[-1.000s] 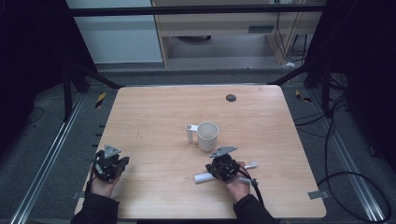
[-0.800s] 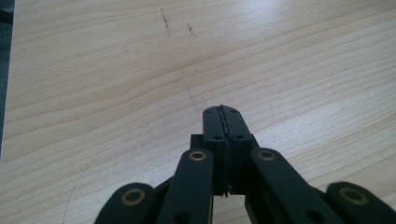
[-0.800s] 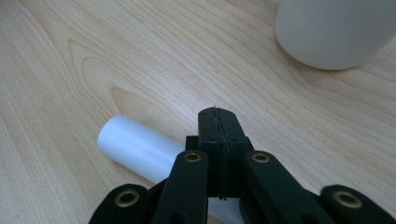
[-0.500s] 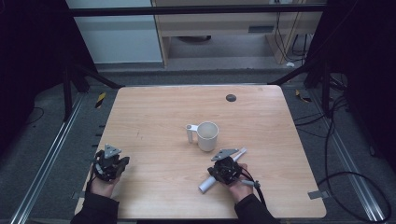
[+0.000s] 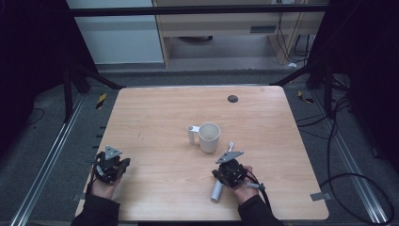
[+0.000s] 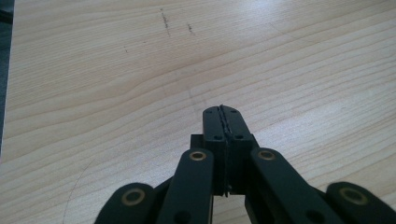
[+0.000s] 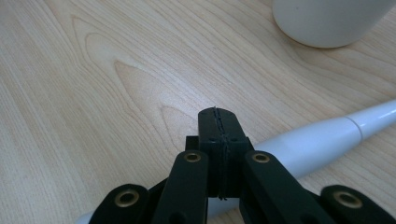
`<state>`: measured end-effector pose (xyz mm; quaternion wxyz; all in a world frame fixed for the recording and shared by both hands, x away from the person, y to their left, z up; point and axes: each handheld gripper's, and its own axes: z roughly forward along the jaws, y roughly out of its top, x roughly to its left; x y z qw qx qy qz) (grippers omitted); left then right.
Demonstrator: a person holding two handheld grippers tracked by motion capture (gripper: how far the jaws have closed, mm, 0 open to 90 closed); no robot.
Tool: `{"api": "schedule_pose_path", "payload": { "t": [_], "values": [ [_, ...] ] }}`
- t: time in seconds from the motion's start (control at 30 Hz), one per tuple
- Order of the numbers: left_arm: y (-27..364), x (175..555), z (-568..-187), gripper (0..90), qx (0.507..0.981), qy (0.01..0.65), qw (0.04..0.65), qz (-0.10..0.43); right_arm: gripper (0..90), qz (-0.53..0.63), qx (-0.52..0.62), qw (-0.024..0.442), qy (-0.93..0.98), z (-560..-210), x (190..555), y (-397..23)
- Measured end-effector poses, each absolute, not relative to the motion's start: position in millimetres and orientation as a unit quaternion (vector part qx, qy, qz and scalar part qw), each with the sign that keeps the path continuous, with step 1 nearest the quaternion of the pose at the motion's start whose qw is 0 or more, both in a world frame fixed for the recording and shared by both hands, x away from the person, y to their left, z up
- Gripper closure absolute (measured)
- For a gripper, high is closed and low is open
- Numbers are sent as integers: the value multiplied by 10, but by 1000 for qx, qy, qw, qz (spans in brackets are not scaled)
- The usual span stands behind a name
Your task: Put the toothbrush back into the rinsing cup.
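Note:
A white mug [image 5: 209,137] stands upright near the middle of the wooden table [image 5: 155,113], its handle to the left; its base [image 7: 327,21] is at the top right of the right gripper view. A white and grey rod-shaped tool [image 5: 217,190] lies on the table under my right gripper [image 5: 227,163], its thin end pointing toward the mug. In the right gripper view the tool [image 7: 317,140] runs beneath my right gripper [image 7: 218,117], whose jaws are shut with nothing between them. My left gripper [image 5: 111,160] rests near the table's front left, shut and empty [image 6: 222,114].
A small dark round spot [image 5: 232,98] marks the far side of the table. The table's left edge [image 6: 5,84] lies close to my left gripper. Dark frame bars and cables surround the table on the floor.
The white tool has swung from lying almost crosswise to pointing up toward the mug. My right gripper has shifted slightly with it. The left gripper has not moved.

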<state>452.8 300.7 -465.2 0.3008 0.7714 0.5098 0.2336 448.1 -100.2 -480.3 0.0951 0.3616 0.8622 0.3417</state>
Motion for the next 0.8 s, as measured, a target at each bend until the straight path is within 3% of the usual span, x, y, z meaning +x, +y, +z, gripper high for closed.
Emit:
{"api": "schedule_pose_path", "payload": {
  "t": [0.8],
  "values": [
    [3002,4524,-4647,889,771,510,301,234,900,353,358,71,862,-4773,4280,-1099]
  ]
}}
